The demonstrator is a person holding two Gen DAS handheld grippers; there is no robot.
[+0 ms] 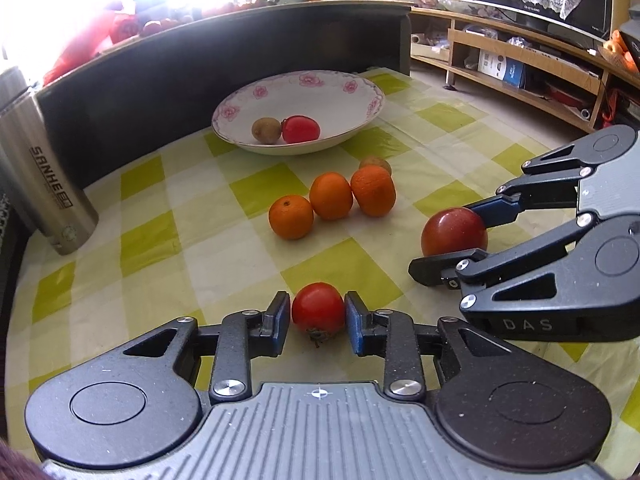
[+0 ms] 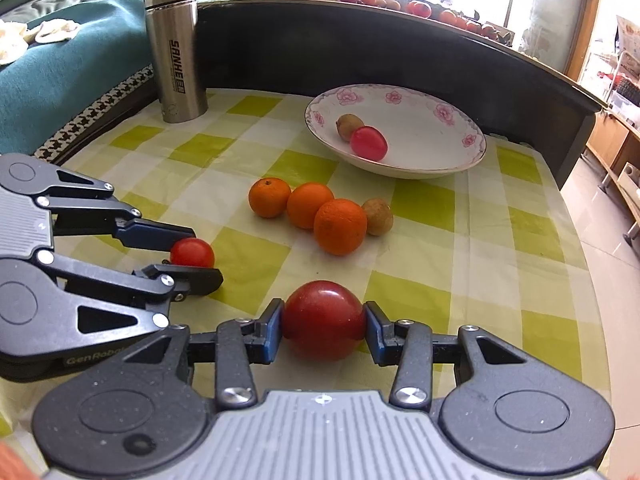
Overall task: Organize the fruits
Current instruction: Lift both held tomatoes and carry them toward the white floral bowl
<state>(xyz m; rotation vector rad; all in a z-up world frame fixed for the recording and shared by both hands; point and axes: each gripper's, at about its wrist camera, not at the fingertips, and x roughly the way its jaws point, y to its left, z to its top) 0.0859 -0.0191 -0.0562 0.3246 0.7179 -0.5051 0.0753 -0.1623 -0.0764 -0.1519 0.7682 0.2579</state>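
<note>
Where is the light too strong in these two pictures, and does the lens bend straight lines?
Left wrist view: the window at upper left is blown out white, and the dark curved table edge bows. Right wrist view: glare sits at upper right, the steel flask leans, and the green checked tablecloth curves outward.

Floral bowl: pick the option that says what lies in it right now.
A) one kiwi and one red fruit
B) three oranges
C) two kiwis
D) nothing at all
A: the floral bowl holds one brown kiwi touching one red fruit, while the three oranges and a second kiwi lie on the checked cloth outside it.
</note>
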